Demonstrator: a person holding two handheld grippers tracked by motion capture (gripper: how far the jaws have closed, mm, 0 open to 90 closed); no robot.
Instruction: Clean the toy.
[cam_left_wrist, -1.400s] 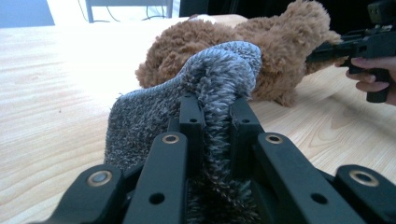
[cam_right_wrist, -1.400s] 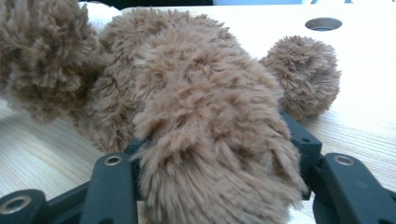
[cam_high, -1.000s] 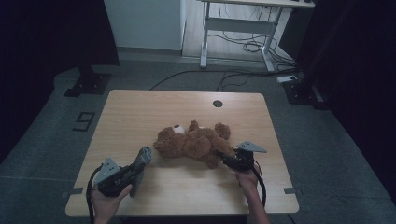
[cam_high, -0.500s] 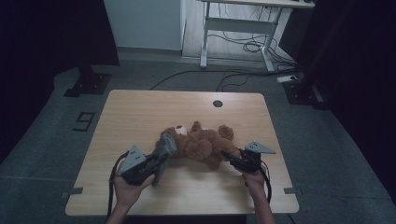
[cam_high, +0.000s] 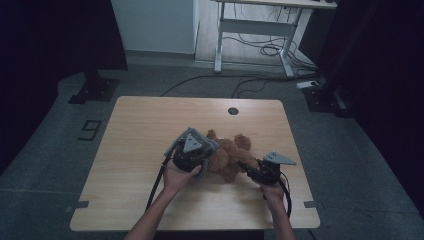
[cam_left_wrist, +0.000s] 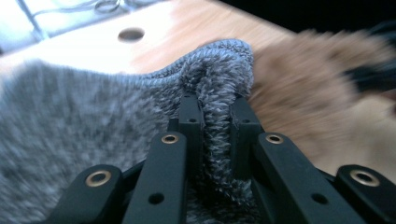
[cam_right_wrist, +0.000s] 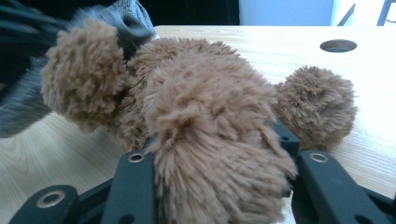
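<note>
Grey knit cloth (cam_left_wrist: 93, 116), clamped in the left gripper (cam_high: 192, 155), has been carried onto the teddy (cam_high: 227, 157); a leg (cam_right_wrist: 210, 154) is pinched by the right gripper (cam_high: 252, 172), so dressing looks under way.

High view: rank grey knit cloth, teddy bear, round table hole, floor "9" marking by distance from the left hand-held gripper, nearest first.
1. grey knit cloth: clamped in the left hand-held gripper.
2. teddy bear: just to its right.
3. round table hole: far edge, right of it.
4. floor "9" marking: off the table, left.
</note>
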